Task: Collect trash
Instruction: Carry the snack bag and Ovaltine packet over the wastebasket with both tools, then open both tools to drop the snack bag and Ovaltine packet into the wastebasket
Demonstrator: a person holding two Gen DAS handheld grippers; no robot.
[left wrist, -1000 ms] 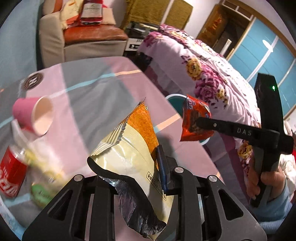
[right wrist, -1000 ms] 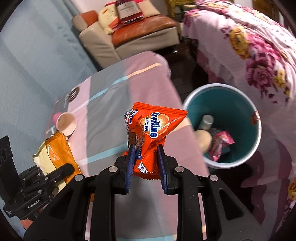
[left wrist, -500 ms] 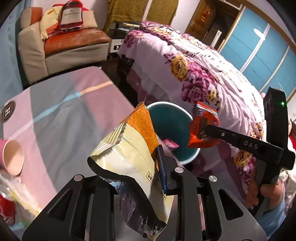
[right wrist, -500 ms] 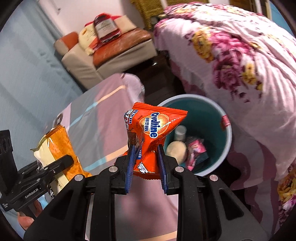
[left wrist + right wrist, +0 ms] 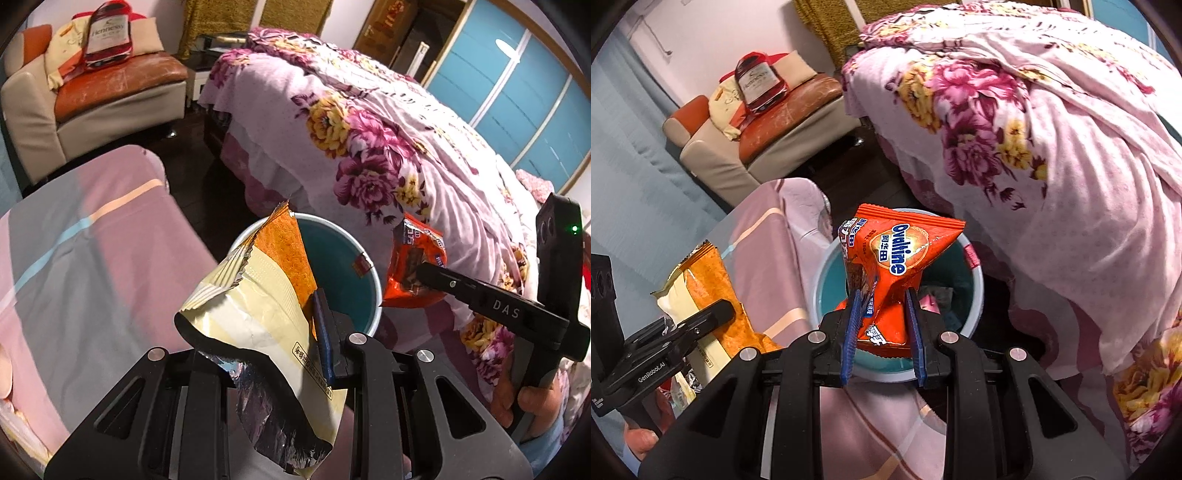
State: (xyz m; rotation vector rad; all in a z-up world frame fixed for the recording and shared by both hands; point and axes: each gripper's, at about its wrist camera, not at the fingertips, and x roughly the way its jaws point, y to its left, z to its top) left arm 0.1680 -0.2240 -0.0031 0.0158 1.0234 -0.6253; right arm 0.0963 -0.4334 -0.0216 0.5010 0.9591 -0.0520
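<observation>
My left gripper (image 5: 280, 332) is shut on an opened cream-and-orange snack bag (image 5: 258, 310) whose torn foil end hangs down; the bag hides the left pad. Just beyond it stands a teal trash bin (image 5: 347, 288) with a white rim. My right gripper (image 5: 882, 325) is shut on an orange Ovaltine packet (image 5: 897, 258), held right over the same teal bin (image 5: 975, 295), which holds some wrappers. The right gripper (image 5: 424, 278) with its packet (image 5: 413, 269) also shows at the bin's right side in the left wrist view.
The bin sits on dark floor between a striped pink-and-grey table (image 5: 92, 258) and a bed with a floral pink cover (image 5: 369, 147). A beige armchair with an orange seat (image 5: 110, 92) stands behind. A person's hand (image 5: 532, 395) holds the right gripper's handle.
Both grippers have swept off the table toward the bin with their wrappers. The pink cup and red can have left the left wrist view; the bin now lies under both.
</observation>
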